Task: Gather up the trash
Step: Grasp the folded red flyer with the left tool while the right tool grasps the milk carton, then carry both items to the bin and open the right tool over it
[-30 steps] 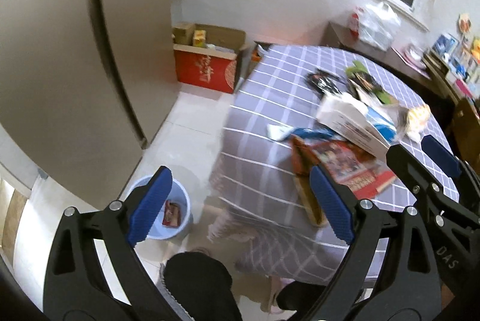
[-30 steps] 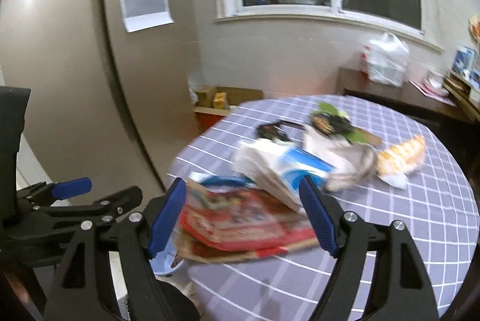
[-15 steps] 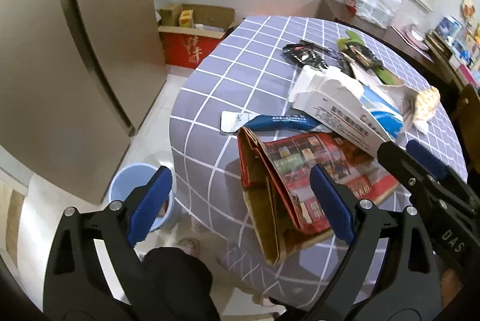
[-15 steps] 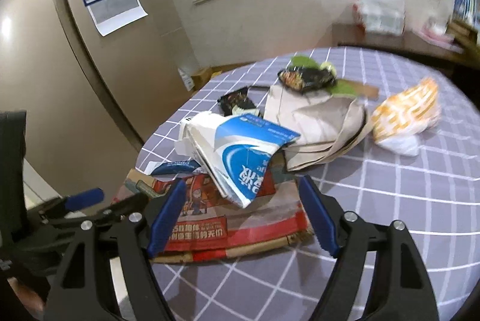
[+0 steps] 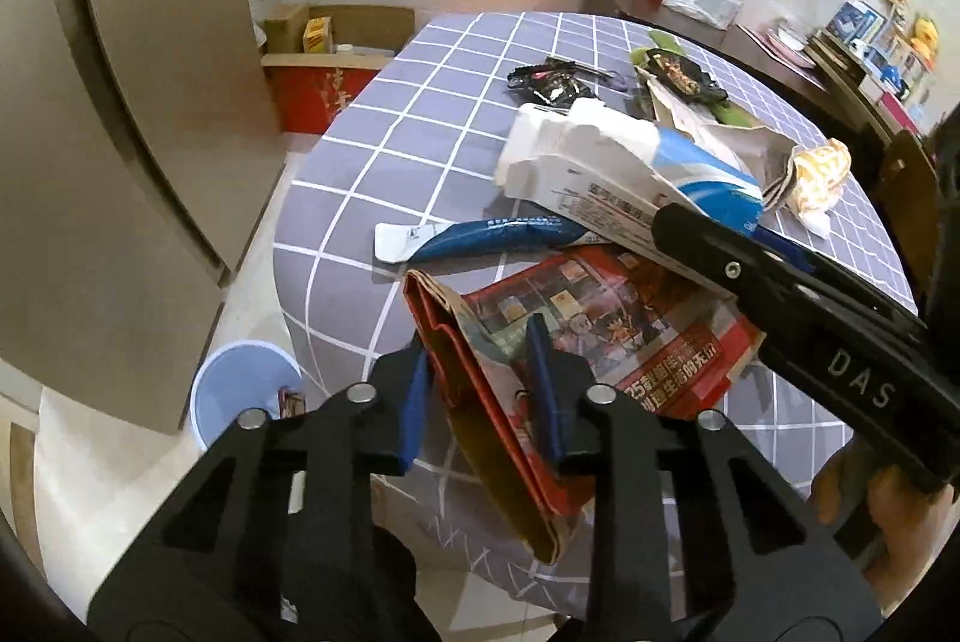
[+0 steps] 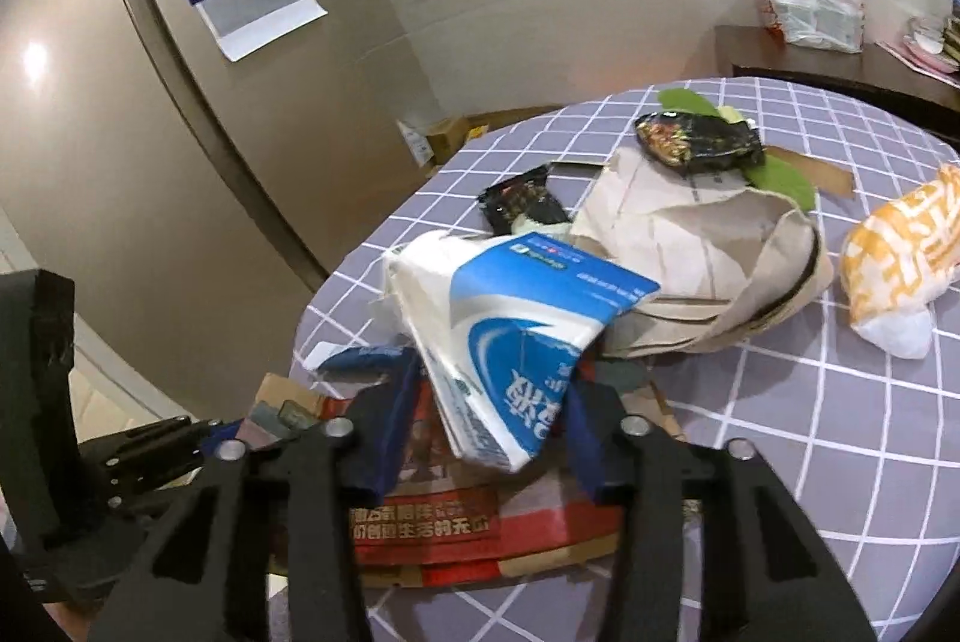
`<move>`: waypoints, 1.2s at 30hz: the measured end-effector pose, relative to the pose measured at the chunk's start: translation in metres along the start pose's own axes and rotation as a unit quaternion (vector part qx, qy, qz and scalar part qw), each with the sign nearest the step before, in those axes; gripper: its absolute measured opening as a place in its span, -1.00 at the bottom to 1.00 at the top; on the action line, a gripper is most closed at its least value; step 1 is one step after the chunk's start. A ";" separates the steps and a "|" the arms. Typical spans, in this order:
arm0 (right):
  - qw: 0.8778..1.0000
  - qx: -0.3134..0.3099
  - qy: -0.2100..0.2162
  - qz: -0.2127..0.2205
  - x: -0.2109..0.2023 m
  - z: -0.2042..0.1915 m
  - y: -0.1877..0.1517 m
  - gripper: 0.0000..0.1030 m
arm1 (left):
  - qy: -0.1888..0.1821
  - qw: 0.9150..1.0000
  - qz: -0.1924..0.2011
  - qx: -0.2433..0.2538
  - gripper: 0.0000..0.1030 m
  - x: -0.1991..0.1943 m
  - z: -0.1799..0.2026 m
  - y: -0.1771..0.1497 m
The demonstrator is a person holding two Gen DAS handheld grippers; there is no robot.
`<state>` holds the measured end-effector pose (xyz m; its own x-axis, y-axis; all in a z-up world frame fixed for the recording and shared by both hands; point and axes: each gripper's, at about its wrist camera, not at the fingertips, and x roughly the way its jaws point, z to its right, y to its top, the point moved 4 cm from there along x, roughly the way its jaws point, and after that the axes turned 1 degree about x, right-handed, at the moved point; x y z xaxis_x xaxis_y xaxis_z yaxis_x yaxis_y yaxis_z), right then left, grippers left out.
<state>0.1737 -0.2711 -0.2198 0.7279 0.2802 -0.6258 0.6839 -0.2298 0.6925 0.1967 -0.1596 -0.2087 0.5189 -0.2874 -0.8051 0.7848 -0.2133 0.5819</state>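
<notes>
A flattened red printed cardboard box (image 5: 630,318) lies at the near edge of the checked table (image 5: 420,114). My left gripper (image 5: 477,360) straddles its folded left edge, and its jaws are closing with the blue pads against the fold. A crumpled white and blue milk carton (image 6: 510,318) rests on that box (image 6: 432,528). My right gripper (image 6: 489,396) has the carton's near end between its closing jaws, pads at both sides. In the left wrist view the right gripper (image 5: 678,228) comes in from the right, held by a hand.
A blue tube wrapper (image 5: 480,234) lies beside the box. Farther back are a brown paper bag (image 6: 690,234), black snack wrappers (image 5: 549,81) and an orange and white bag (image 6: 900,246). A blue bin (image 5: 240,390) stands on the floor, left of the table.
Both grippers came forward and down over the table. The left jaws narrowed onto the red box's folded edge. The right jaws narrowed around the milk carton's end.
</notes>
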 end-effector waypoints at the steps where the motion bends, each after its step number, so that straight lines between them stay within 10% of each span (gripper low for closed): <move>1: 1.000 -0.002 0.001 0.001 -0.002 -0.002 -0.001 -0.22 | -0.002 1.000 0.002 -0.002 -0.52 -0.001 -0.001 0.000; 6: 1.000 -0.010 -0.010 0.021 -0.018 -0.012 -0.005 -0.38 | -0.023 0.999 0.024 -0.007 -0.81 -0.018 -0.005 0.000; 21: 0.993 -0.057 -0.022 0.104 -0.083 -0.079 0.004 -0.40 | -0.026 0.994 0.090 -0.053 -0.83 -0.084 -0.053 -0.005; 36: 0.989 -0.128 0.066 0.037 0.014 -0.223 -0.011 -0.40 | 0.097 0.977 0.096 -0.161 -0.83 -0.113 -0.235 -0.036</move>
<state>0.1651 -0.0568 -0.1558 0.7507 0.3950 -0.5296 0.5820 -0.0159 0.8131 0.1892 0.0997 -0.1662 0.6971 -0.1036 -0.7095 0.7164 0.1412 0.6833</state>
